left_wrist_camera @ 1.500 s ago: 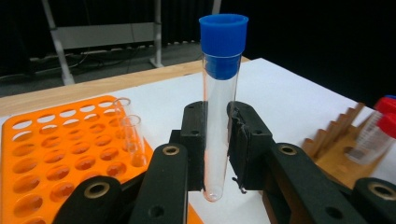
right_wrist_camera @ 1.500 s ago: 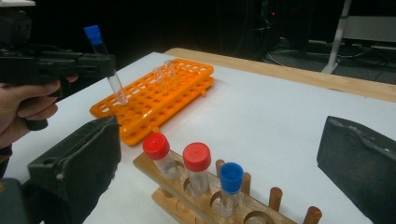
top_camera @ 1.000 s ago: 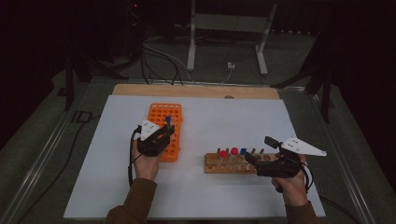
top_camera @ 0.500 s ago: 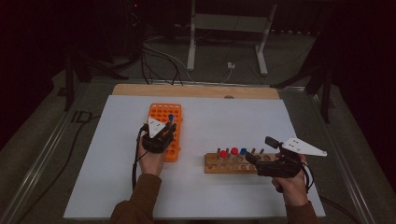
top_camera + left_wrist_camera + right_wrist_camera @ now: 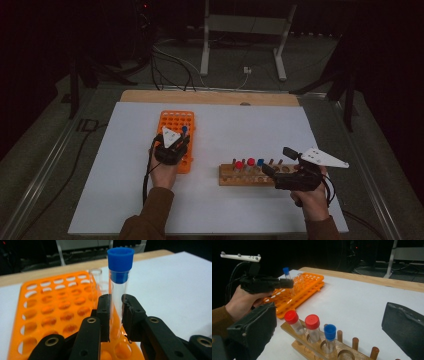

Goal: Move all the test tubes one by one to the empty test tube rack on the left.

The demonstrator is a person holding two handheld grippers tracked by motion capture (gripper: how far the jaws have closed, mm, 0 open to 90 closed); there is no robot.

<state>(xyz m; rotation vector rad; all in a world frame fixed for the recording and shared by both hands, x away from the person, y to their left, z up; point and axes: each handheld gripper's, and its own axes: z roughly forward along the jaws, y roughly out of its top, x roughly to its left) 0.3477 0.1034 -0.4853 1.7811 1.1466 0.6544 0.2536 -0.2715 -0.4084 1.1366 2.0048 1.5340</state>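
From the high view, your left gripper (image 5: pixel 176 145) is sitting over the near right part of the orange rack (image 5: pixel 175 137), with a blue-capped tube (image 5: pixel 184 130) standing up at its tip. Your right gripper (image 5: pixel 280 162) is resting just right of the wooden rack (image 5: pixel 250 175), its jaws spread apart and pointing left toward it, gripping nothing. The white table top (image 5: pixel 240 130) is lying bare between the two racks and across the whole far right; the wooden strip (image 5: pixel 210 97) is marking the far edge. Your right hand (image 5: pixel 312 200) is sitting close to the near right corner. The small pegs and caps on the wooden rack are hard to separate here.

In the left gripper view, your jaws are pinching narrowly on the clear body of the blue-capped tube (image 5: pixel 119 282), below its cap, holding it upright above the orange rack (image 5: pixel 50 305). Two uncapped glass tubes (image 5: pixel 96 282) are standing in the rack just behind it. The tube's lower end is hidden between the jaws.

In the right gripper view, your jaws are standing wide at either side, touching nothing. Two red-capped tubes (image 5: pixel 302 323) and one blue-capped tube in the wooden rack (image 5: pixel 329 336) are sitting in the wooden rack (image 5: pixel 317 350), whose near end is cut off. Farther left, your left hand (image 5: pixel 242 302) is holding its gripper and tube over the orange rack (image 5: pixel 297 292).
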